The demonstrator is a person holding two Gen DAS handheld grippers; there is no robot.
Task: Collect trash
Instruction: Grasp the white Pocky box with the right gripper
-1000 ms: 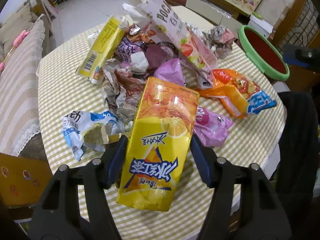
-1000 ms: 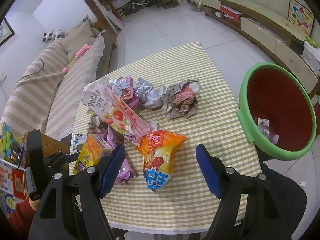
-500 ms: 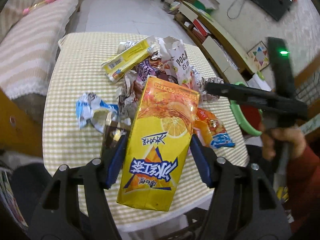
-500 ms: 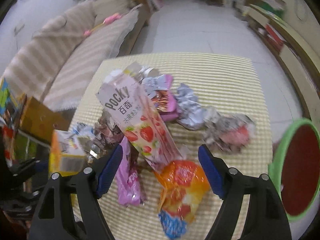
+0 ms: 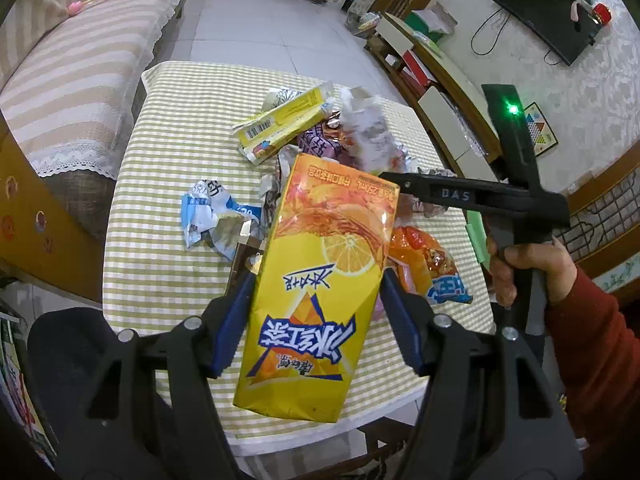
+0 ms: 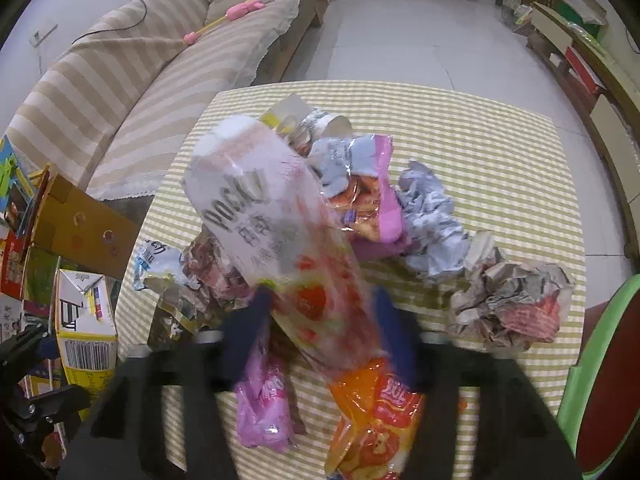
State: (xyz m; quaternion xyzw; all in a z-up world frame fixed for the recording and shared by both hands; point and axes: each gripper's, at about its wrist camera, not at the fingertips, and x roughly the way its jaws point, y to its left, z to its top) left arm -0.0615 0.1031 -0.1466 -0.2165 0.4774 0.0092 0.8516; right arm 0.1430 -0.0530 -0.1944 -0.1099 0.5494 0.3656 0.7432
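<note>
Checked tablecloth (image 5: 168, 168), crumpled wrappers (image 6: 430, 216), yellow carton (image 5: 316, 288)

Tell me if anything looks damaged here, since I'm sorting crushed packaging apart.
The yellow drink carton, clamped in the left gripper, is dented. Crumpled wrappers litter the checked table. The right gripper has just been closing around the Pocky bag.

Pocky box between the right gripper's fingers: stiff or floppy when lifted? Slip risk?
The Pocky box is probably light and fairly stiff: its long faces look flat, though the far end is torn open. The right gripper, whose jaws have just been closing, holds only its near end, so it may pivot. The glossy film looks slippery.
</note>
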